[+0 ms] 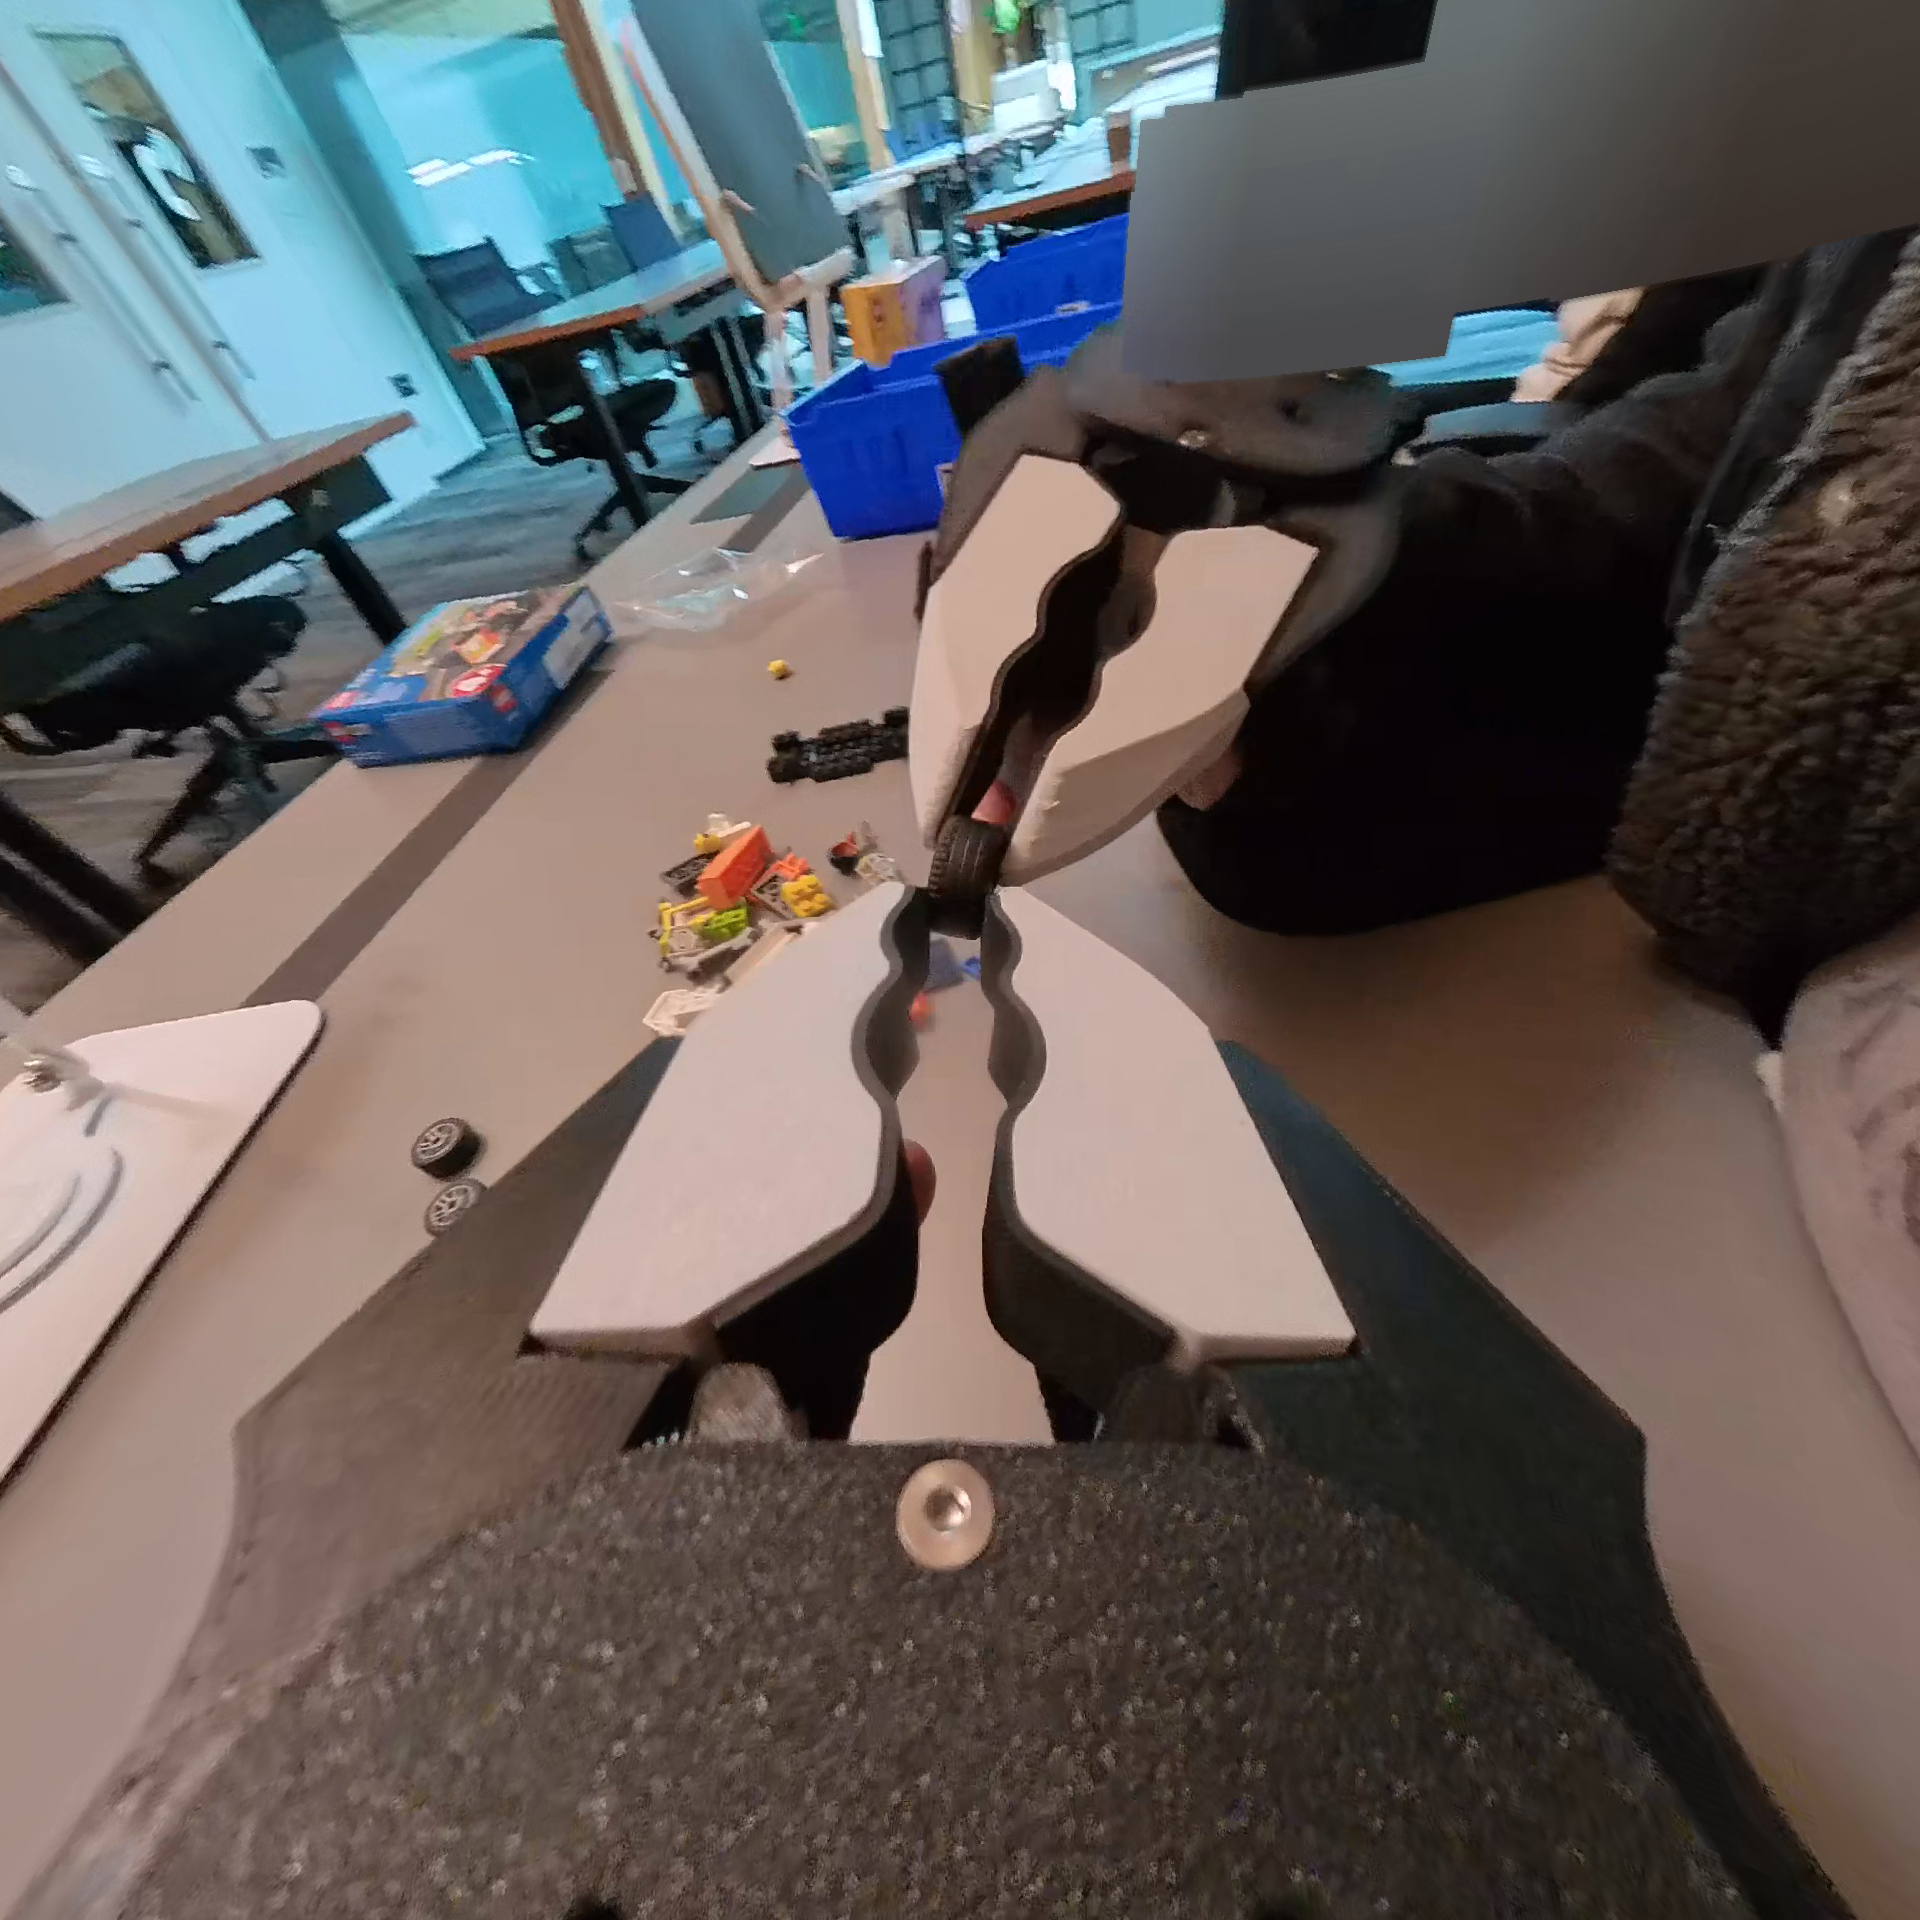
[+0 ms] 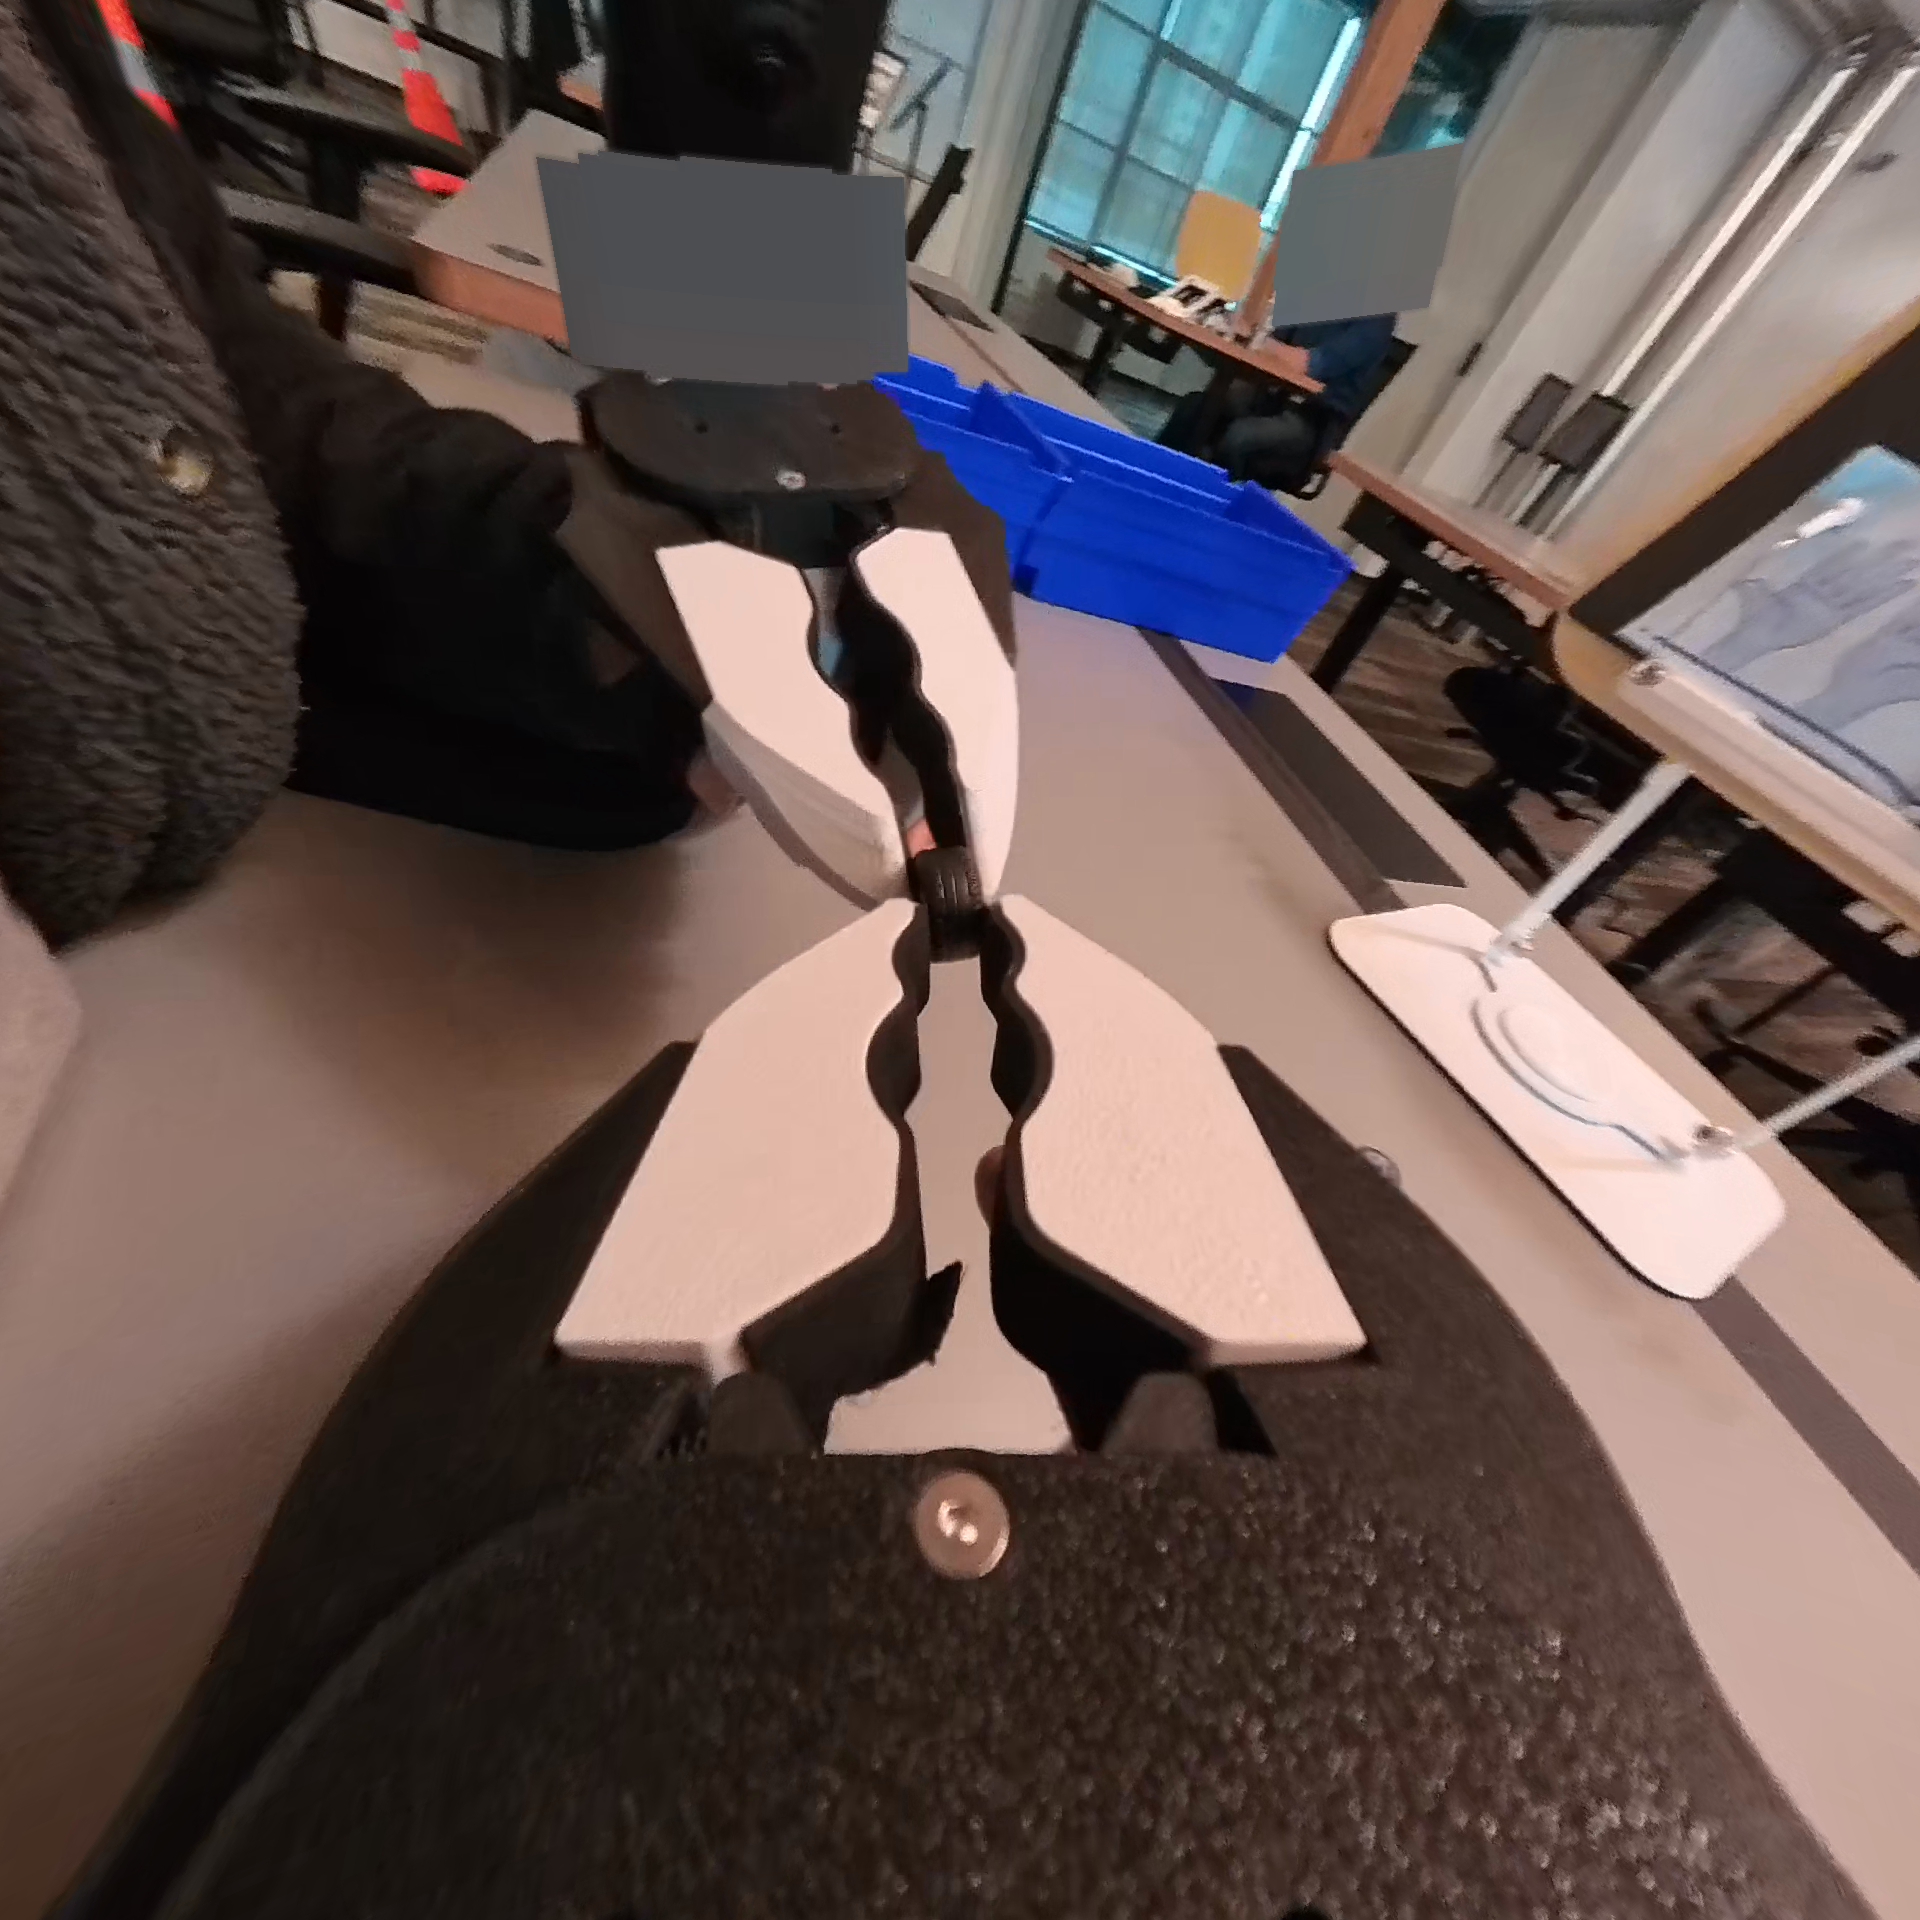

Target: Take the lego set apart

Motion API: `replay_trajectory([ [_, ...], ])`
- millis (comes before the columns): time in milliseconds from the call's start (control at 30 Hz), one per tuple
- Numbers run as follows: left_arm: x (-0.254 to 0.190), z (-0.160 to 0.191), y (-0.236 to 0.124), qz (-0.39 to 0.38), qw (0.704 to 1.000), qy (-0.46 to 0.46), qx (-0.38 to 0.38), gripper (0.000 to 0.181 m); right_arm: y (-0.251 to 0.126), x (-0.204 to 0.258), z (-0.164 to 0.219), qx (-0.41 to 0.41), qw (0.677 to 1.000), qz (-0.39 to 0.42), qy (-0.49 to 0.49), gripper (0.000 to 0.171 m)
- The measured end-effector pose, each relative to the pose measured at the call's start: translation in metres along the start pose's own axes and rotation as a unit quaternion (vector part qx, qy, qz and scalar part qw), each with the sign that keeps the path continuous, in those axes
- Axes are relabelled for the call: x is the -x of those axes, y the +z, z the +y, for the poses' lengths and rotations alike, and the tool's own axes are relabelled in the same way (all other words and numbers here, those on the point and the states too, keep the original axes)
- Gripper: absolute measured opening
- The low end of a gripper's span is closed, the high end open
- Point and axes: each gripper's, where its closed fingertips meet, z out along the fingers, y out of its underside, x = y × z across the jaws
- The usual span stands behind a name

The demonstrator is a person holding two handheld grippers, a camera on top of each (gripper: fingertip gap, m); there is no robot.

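Left claw and right claw tip-to-tip, both clamped on black wheel.

Printed writing on blue box; too blurred to read.

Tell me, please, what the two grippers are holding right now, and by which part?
Both the left gripper and the right gripper pinch one small black wheel piece at their fingertips, from opposite ends.
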Motion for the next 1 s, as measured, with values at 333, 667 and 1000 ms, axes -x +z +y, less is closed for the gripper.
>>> replay_trajectory([
  [333, 0.009, 0.001, 0.006, -0.086, 0.996, 0.036, 0.006, 0.010, -0.002, -0.008, 0.006, 0.029, 0.996, 0.083, -0.005, 0.008],
  [667, 0.013, 0.002, 0.009, -0.113, 0.993, 0.025, 0.002, 0.010, -0.002, -0.013, 0.010, 0.034, 0.993, 0.114, 0.023, 0.007],
  [1000, 0.025, 0.001, 0.013, -0.184, 0.983, -0.004, -0.013, 0.010, -0.001, -0.027, 0.013, 0.030, 0.982, 0.164, 0.085, 0.006],
])
